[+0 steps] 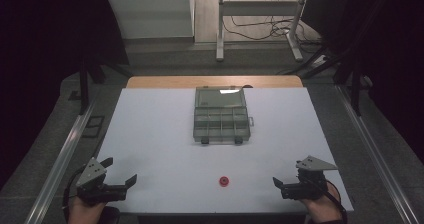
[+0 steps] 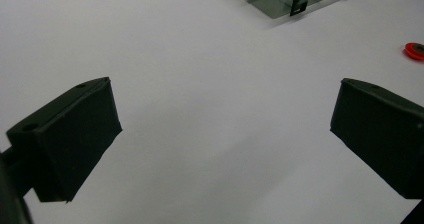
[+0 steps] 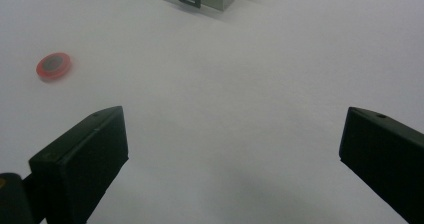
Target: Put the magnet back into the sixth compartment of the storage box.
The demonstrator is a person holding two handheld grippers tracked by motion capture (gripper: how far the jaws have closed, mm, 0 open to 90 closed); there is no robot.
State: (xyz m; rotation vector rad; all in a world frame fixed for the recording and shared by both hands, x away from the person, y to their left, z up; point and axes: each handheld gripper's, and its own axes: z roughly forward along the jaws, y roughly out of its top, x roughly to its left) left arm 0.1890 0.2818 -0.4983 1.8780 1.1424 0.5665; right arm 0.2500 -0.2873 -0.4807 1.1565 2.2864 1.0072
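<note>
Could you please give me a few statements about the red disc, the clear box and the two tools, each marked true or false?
1. The red disc lies on the white table, between the two tools. True.
2. The left tool is shut on the disc. False: its jaws stand wide apart over bare table.
3. The clear compartment box sits farther from the person than the disc. True.
4. The right tool holds the box. False: it is open, near the table's front edge, apart from the box.

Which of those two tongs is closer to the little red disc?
The right tongs, a little. The red disc lies between both, on the white table; the left tongs sit farther off, near the left edge.
</note>
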